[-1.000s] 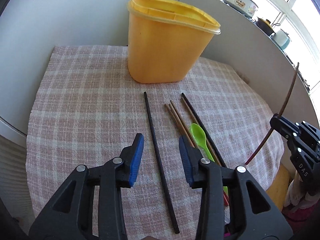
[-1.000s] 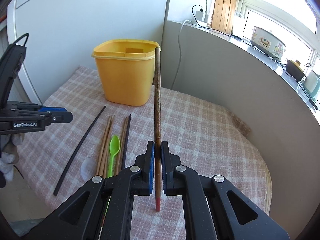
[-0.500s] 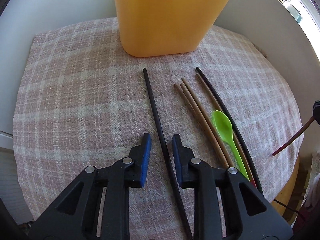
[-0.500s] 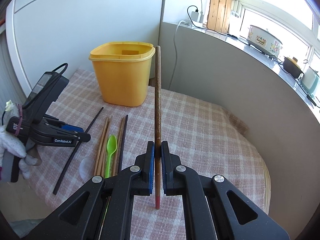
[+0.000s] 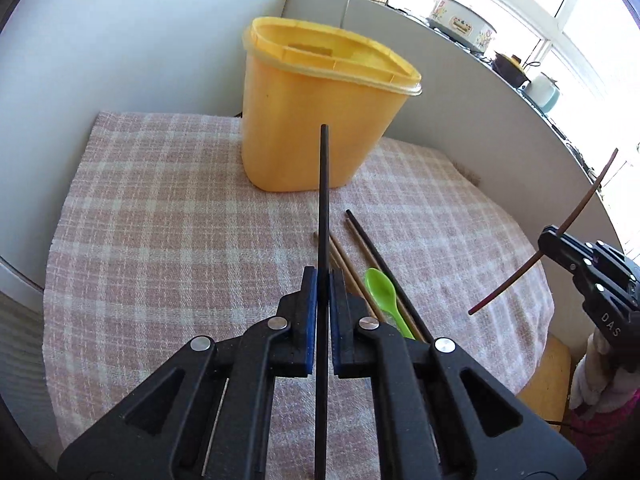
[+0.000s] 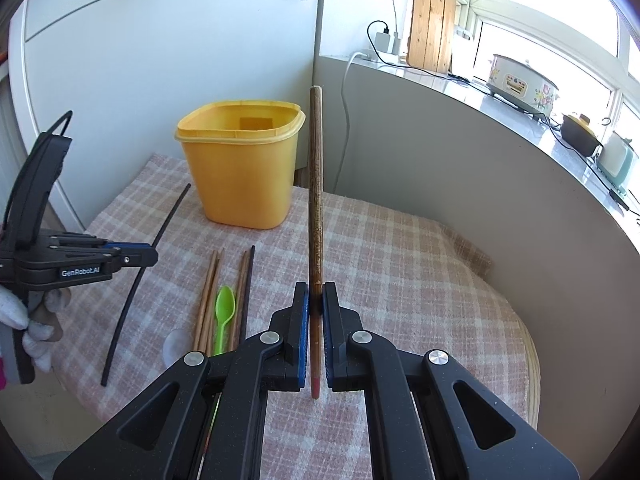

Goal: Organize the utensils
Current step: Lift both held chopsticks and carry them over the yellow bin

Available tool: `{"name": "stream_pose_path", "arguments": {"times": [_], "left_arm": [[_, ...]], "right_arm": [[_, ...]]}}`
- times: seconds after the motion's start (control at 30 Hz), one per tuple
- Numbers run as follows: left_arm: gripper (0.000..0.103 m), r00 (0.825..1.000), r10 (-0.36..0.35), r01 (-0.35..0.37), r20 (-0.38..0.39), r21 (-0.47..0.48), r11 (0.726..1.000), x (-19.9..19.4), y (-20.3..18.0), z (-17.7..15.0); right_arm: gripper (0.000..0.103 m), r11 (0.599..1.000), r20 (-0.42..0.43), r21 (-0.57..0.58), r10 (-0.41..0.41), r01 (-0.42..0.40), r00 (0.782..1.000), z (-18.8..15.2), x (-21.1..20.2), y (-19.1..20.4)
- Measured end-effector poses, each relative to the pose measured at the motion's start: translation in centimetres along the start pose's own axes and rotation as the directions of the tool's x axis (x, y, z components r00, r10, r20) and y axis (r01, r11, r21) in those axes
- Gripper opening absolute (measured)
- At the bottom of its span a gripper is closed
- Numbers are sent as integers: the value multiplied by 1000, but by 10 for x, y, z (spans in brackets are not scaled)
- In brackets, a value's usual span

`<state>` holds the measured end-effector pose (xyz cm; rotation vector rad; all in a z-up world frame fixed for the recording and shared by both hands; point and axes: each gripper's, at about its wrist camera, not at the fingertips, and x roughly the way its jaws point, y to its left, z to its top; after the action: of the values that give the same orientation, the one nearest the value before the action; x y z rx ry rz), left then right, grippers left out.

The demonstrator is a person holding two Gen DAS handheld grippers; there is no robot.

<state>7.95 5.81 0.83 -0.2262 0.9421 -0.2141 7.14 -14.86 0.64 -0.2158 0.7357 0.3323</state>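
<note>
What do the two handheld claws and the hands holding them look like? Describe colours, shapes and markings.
Both claws, left and right, are matte black plastic with triangular cut-outs, silver rivets and blue pads. The left body reads "GenRobot.AI" in white; the right shows white letters "DAS". A black cable loops behind the left one. The left hand wears a white glove.

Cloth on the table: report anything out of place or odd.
Nothing spilled or damaged. Chopsticks and a green spoon lie loose on the checked cloth, outside the yellow bin; each claw grips one chopstick.

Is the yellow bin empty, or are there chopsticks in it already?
Seems empty. The right wrist view looks into the yellow bin and shows only bare yellow walls, with nothing sticking above its rim; the very bottom is hidden.
</note>
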Motion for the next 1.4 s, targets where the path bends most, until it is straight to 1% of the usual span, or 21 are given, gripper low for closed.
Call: {"name": "stream_pose_path", "arguments": {"times": [0.03, 0.17, 0.23, 0.3, 0.43, 0.57, 0.63, 1.0, 1.27, 1.4], "left_arm": [[3, 1000, -4, 4, 22, 6, 1000, -6, 4, 7], [3, 994, -11, 7, 110, 41, 999, -29, -8, 13], [3, 991, -22, 17, 135, 43, 999, -42, -11, 14], [3, 987, -32, 25, 157, 48, 999, -41, -17, 16], [3, 978, -55, 44, 204, 56, 997, -56, -21, 24], [3, 965, -49, 31, 258, 74, 997, -68, -27, 34], [3, 960, -59, 40, 273, 76, 996, -72, -28, 39], [3, 924, -56, 20, 379, 98, 995, -102, -31, 73], [3, 895, -37, -10, 444, 103, 995, -116, -31, 102], [3, 885, -34, -14, 464, 99, 995, -117, -28, 115]], "right_arm": [[5, 1000, 5, 0, 0, 0, 1000, 1, -1, 1], [5, 1000, 28, -5, -7, 7, 1000, 4, -8, 3], [5, 1000, 34, -2, -5, 5, 999, 6, -10, 4], [5, 1000, 40, 4, 1, -1, 999, 8, -12, 4], [5, 1000, 51, 8, 4, -4, 999, 15, -15, 4], [5, 1000, 76, 3, 9, -10, 997, 22, -23, 8], [5, 1000, 88, 1, 14, -15, 996, 27, -25, 11], [5, 1000, 160, -22, 13, -9, 987, 59, -38, 23], [5, 999, 229, -50, 12, -1, 973, 92, -44, 30], [5, 998, 258, -58, 20, -5, 966, 107, -42, 30]]}}
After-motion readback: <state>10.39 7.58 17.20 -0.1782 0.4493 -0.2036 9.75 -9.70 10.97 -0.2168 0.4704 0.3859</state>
